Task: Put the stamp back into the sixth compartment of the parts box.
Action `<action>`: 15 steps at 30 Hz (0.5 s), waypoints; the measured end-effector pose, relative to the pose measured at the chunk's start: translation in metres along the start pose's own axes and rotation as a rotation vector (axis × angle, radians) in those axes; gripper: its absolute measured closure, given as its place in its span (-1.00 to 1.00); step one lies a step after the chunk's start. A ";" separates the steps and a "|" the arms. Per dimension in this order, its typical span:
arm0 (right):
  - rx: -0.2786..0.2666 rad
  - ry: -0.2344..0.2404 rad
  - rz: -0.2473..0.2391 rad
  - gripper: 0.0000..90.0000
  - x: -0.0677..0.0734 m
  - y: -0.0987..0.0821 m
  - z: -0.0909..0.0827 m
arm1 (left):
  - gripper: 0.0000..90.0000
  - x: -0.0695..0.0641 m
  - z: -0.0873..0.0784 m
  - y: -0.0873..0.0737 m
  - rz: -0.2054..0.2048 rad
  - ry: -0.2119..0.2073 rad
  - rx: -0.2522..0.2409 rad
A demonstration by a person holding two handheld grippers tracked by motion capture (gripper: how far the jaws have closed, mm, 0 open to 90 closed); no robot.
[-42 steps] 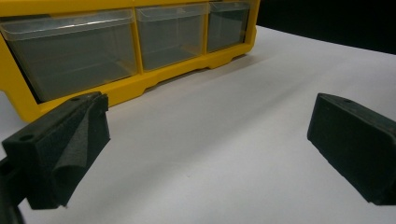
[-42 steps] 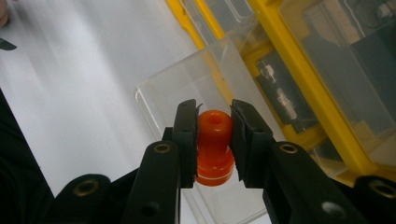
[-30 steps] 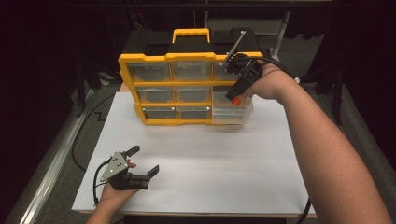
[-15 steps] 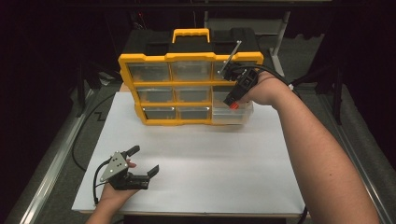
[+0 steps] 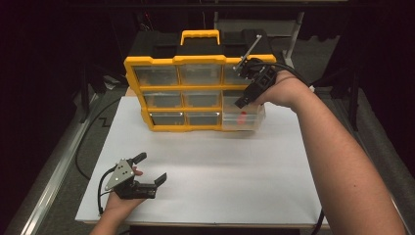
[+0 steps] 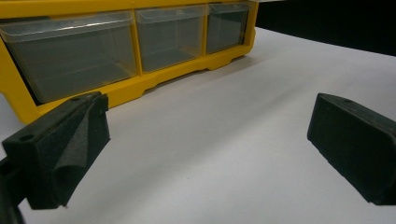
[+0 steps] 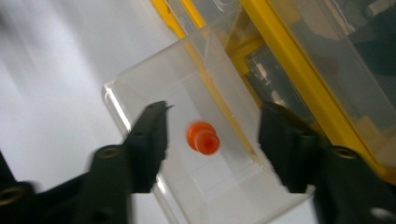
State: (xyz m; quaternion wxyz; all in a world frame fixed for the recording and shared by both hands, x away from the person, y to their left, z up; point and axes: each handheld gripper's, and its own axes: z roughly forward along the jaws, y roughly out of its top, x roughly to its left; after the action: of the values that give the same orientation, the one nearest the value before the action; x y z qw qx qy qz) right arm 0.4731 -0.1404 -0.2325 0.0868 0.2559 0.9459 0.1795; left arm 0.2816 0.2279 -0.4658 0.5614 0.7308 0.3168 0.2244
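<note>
Right tool (image 5: 243,98) hangs over the pulled-out clear drawer (image 5: 244,120) at the bottom right of the yellow organizer (image 5: 195,88). Its jaws have just been opening and now stand apart, pads on nothing. Orange piece (image 7: 203,137) lies loose on the drawer floor, between the jaws in the right gripper view and touching neither. Left tool (image 5: 149,171) sits low over the white worktop (image 5: 220,166), well in front of the organizer, jaws wide open, nothing between them.
</note>
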 end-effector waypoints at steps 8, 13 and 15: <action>-0.002 -0.019 0.012 -0.44 0.004 -0.015 -0.016 | -0.99 0.000 0.001 0.000 0.001 -0.003 0.005; 0.006 -0.016 0.027 -0.56 0.007 -0.031 -0.022 | -0.99 0.000 0.001 0.000 -0.003 0.002 0.005; 0.004 -0.010 0.029 -0.59 0.007 -0.034 -0.022 | -0.99 0.000 0.001 0.000 -0.002 0.004 0.007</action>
State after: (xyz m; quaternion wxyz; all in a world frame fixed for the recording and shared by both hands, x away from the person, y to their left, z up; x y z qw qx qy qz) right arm 0.4457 -0.1708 -0.2257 0.0881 0.2709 0.9420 0.1776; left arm 0.2826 0.2276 -0.4662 0.5585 0.7321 0.3192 0.2242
